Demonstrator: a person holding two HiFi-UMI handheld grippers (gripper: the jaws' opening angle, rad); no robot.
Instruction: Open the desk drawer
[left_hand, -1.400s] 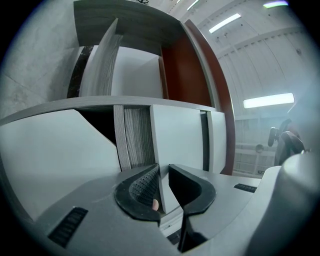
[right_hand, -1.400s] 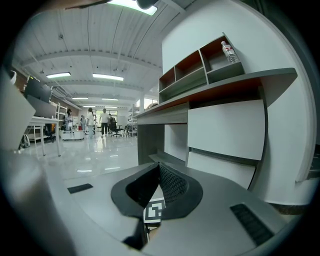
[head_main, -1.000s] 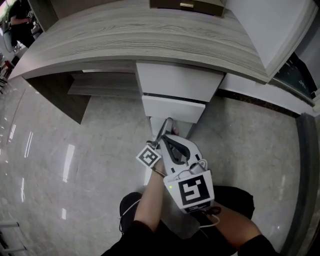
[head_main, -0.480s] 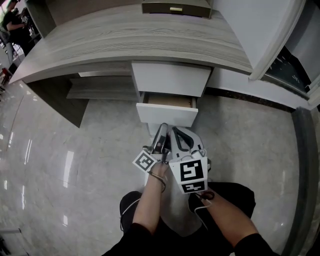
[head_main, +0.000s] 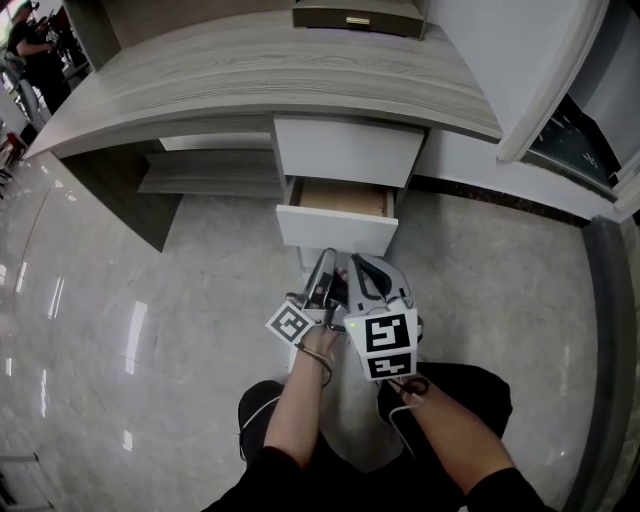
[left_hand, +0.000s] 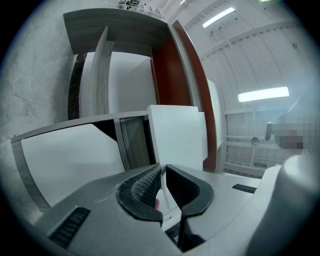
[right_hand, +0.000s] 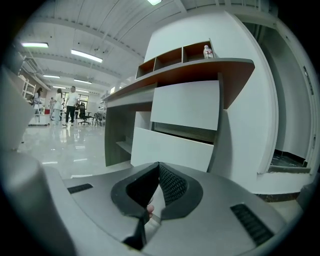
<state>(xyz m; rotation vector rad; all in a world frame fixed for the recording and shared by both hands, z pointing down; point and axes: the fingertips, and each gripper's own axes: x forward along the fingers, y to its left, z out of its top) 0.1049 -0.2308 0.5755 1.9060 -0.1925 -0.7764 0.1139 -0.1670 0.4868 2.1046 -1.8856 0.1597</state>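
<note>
Only print in view is the black-and-white square codes on the marker cubes (head_main: 292, 322), one per tong, no words legible; floor (head_main: 120, 320) is glossy pale grey stone with light streaks, desk top (head_main: 250, 70) curved grey wood grain, white drawer unit beneath it; drawer (head_main: 338, 225), the second one down, stands partly out with its tan inside showing, its white front jutting past the top drawer (head_main: 348, 152), just ahead of both tongs and apart from them; left gripper (left_hand: 162, 167) jaws have just been closing, now a thin slit, nothing between; right gripper (right_hand: 159, 164) clenched tight, empty; both held side by side low over the floor, bare forearms (head_main: 300, 400) behind; dark box (head_main: 358, 17) at the desk's back edge, low shelf (head_main: 200, 178) under the desk at left, bottle (right_hand: 208, 51) in a red-brown cubby above; big bright hall, ceiling strip lights (right_hand: 86, 55), people (right_hand: 71, 102) far off
</note>
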